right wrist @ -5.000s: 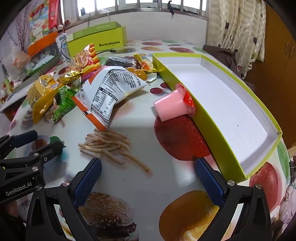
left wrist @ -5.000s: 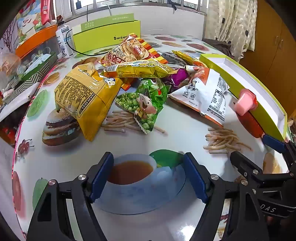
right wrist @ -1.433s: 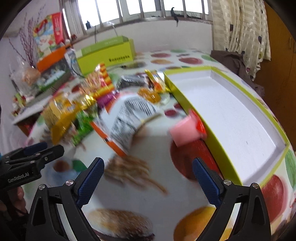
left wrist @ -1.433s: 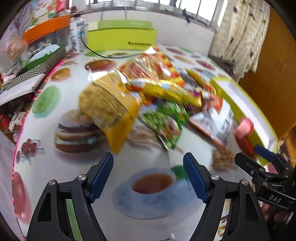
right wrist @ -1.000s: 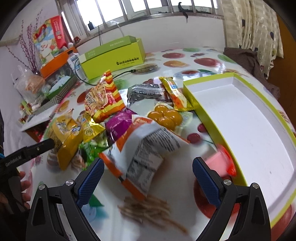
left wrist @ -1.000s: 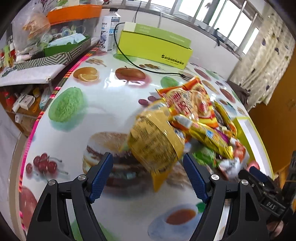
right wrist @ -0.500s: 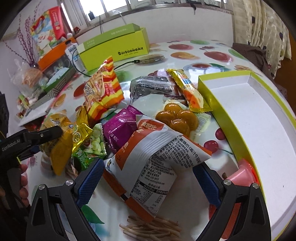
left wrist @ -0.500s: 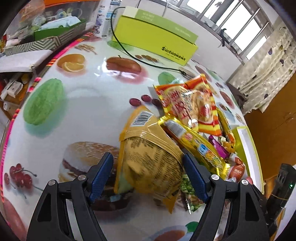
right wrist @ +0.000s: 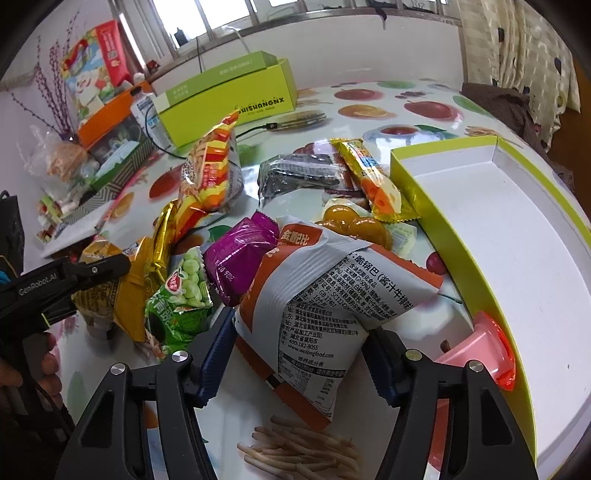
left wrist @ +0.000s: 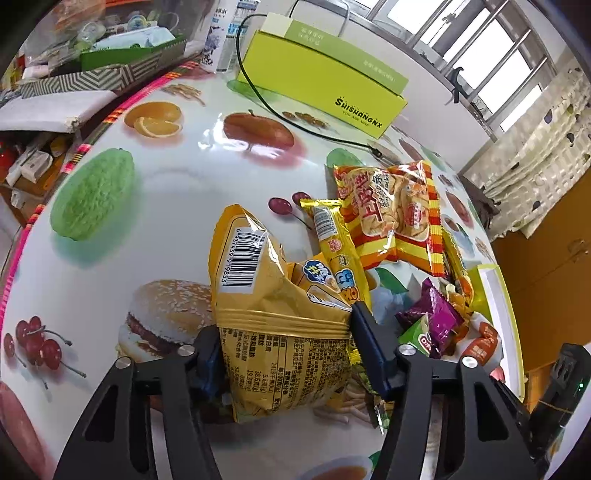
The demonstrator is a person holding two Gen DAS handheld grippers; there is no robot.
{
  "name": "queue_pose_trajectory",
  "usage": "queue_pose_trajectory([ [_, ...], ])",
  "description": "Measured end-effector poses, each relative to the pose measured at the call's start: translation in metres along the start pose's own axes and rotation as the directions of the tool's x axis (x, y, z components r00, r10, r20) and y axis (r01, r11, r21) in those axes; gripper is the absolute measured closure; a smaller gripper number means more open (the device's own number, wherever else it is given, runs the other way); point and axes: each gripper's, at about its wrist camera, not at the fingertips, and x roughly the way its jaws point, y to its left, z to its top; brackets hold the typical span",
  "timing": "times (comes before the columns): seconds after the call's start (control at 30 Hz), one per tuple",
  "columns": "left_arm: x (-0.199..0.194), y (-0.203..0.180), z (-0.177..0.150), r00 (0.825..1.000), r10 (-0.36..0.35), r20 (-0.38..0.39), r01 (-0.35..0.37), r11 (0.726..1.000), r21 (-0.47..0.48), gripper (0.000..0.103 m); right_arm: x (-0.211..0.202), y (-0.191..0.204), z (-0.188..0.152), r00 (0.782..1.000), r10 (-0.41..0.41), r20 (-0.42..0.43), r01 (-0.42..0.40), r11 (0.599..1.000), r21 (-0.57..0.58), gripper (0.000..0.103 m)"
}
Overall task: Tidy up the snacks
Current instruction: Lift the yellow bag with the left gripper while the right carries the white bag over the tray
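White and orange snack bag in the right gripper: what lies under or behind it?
Behind the white and orange bag lie a purple packet and orange jelly cups. What lies beneath it is covered.

Daylight from the barred window [right wrist: 258, 7] at the back fills both views, bright and even. The pane itself is blown out to white. The glossy fruit-printed counter [left wrist: 207, 144] throws pale glare patches, and the shiny yellow foil snack bag [left wrist: 255, 266] glints. Shadows are soft and short. Both pictures are sharp, with strong fisheye bending and dark vignetted corners.
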Motion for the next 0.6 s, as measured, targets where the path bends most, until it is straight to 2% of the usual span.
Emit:
queue_pose_trajectory([
  [0.23, -0.022, -0.008, 0.001, 0.998, 0.002, 0.061, -0.004, 0.999, 0.035, 0.047, -0.014, -0.001, -0.001, 0.999, 0.006, 0.043, -0.006, 1.0, -0.008, 0.039],
  [0.4, -0.037, -0.027, 0.001, 0.996, -0.037, 0.081, 0.028, 0.995, 0.1, 0.047, -0.032, -0.008, 0.001, 0.997, 0.008, 0.077, -0.009, 1.0, 0.013, 0.039],
  [0.6, -0.039, -0.059, 0.0, 0.992, -0.113, 0.062, 0.1, 0.979, 0.178, 0.047, -0.064, -0.022, 0.006, 0.989, -0.03, 0.146, 0.026, 0.999, 0.032, 0.039],
])
